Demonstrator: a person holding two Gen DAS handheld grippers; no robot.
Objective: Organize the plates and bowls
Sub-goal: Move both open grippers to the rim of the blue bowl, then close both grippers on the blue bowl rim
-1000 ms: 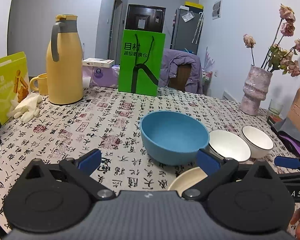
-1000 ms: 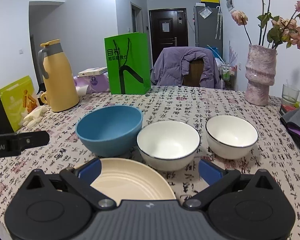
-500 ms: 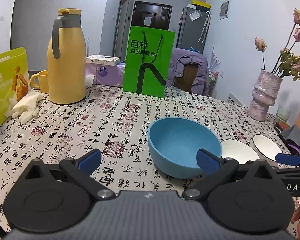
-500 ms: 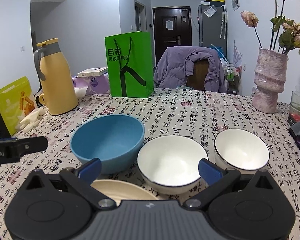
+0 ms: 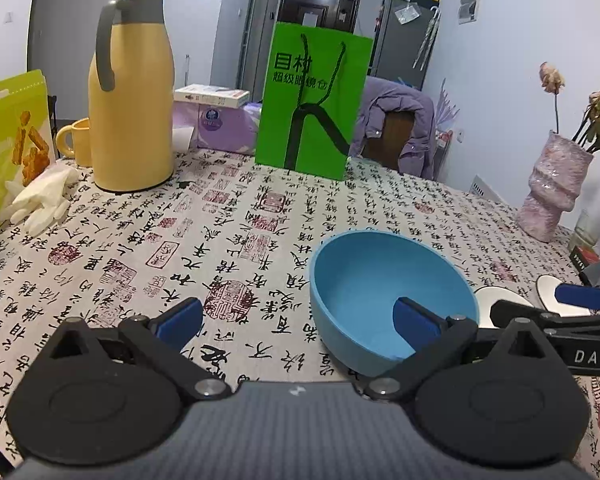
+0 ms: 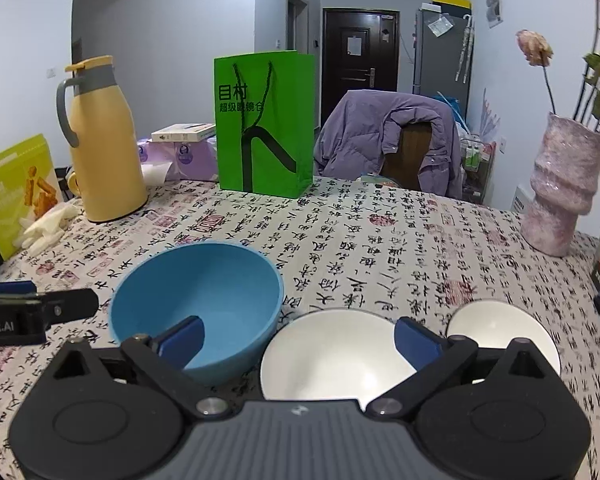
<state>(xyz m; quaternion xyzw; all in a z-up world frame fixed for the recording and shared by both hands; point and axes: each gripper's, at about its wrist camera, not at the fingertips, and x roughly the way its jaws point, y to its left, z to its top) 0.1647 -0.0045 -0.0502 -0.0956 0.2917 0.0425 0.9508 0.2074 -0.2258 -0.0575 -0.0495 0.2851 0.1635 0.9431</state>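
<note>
A blue bowl [image 5: 380, 284] stands on the patterned tablecloth [image 5: 220, 240], just ahead of my left gripper [image 5: 296, 320], which is open; its right fingertip shows in front of the bowl's inside. The right gripper [image 6: 298, 342] is open too. Its left fingertip overlaps the blue bowl [image 6: 204, 292] and its right one sits between a larger white bowl [image 6: 332, 356] and a smaller white bowl [image 6: 492, 324]. The three bowls stand in a row, close together. Both white bowls are only slivers in the left wrist view. No plate is in view.
A yellow thermos [image 5: 130, 92], a yellow mug [image 5: 74, 142], white gloves [image 5: 40, 200] and a snack box [image 5: 8, 140] stand at the left. At the back are a green paper bag [image 6: 264, 124] and a chair with a purple jacket [image 6: 392, 140]. A pink vase [image 6: 560, 188] is at the right.
Both grippers have lifted and drawn back, so the bowls sit lower in each view. The cream plate seen below the bowls earlier has dropped out of sight behind the gripper bodies.
</note>
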